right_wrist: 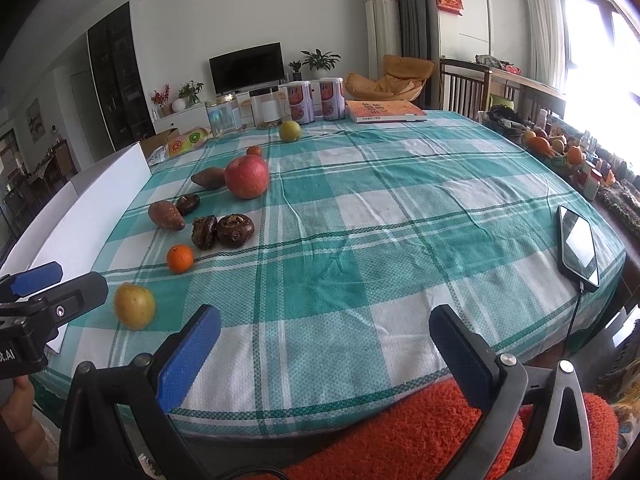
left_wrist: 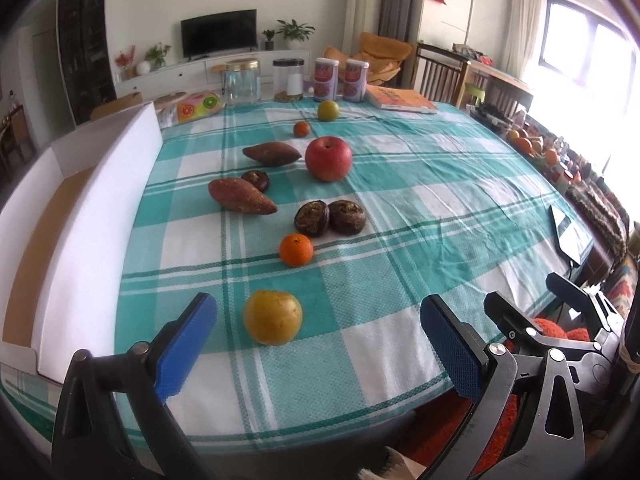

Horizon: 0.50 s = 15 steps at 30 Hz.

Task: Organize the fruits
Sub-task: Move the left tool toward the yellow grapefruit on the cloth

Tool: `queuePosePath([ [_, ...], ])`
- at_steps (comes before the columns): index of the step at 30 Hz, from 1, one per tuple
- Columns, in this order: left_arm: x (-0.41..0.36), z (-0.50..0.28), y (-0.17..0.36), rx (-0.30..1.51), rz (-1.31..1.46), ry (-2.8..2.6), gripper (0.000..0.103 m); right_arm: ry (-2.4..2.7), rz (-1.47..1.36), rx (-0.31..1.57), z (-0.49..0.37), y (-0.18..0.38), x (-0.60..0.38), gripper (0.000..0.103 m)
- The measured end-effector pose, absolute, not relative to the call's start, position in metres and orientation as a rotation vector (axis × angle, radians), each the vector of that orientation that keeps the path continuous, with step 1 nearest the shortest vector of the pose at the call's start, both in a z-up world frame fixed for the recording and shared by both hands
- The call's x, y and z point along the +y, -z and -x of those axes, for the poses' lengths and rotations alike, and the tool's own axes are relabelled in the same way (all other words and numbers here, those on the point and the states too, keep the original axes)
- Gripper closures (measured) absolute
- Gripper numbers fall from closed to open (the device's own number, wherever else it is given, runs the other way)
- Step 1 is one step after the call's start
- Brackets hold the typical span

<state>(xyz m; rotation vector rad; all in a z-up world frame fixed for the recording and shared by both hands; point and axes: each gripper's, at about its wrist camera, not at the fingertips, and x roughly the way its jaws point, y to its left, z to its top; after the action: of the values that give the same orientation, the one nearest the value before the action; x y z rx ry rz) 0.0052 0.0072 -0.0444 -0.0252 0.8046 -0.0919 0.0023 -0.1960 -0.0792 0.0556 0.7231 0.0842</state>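
Note:
Fruit and vegetables lie scattered on the checked tablecloth (left_wrist: pixel 400 200). A yellow pear-like fruit (left_wrist: pixel 273 317) sits just ahead of my left gripper (left_wrist: pixel 320 344), nearer its left blue pad; the jaws are open and hold nothing. Farther back are an orange (left_wrist: pixel 296 249), two dark mushrooms (left_wrist: pixel 330 217), two sweet potatoes (left_wrist: pixel 240 196), a red apple (left_wrist: pixel 328 158), a small orange (left_wrist: pixel 301 129) and a green-yellow fruit (left_wrist: pixel 328 110). My right gripper (right_wrist: pixel 326 356) hovers open over the table's near edge, empty. The yellow fruit (right_wrist: pixel 134 306) lies to its left, by the left gripper (right_wrist: pixel 68 280).
An open white cardboard box (left_wrist: pixel 100 220) stands along the table's left side. Jars (left_wrist: pixel 242 82), two cans (left_wrist: pixel 340 80) and a book (left_wrist: pixel 400 100) line the far edge. A phone (right_wrist: pixel 578 246) on a cable lies at the right edge. An orange cushion (right_wrist: pixel 400 432) is below.

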Motion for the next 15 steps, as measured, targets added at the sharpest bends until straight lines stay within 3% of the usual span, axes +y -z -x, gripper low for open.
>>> queuePosePath([
  [15, 0.0052, -0.0059, 0.0483, 0.826, 0.017, 0.096, 0.001, -0.099, -0.034, 0.755, -0.0057, 0.0858, -0.1917, 0.0],
])
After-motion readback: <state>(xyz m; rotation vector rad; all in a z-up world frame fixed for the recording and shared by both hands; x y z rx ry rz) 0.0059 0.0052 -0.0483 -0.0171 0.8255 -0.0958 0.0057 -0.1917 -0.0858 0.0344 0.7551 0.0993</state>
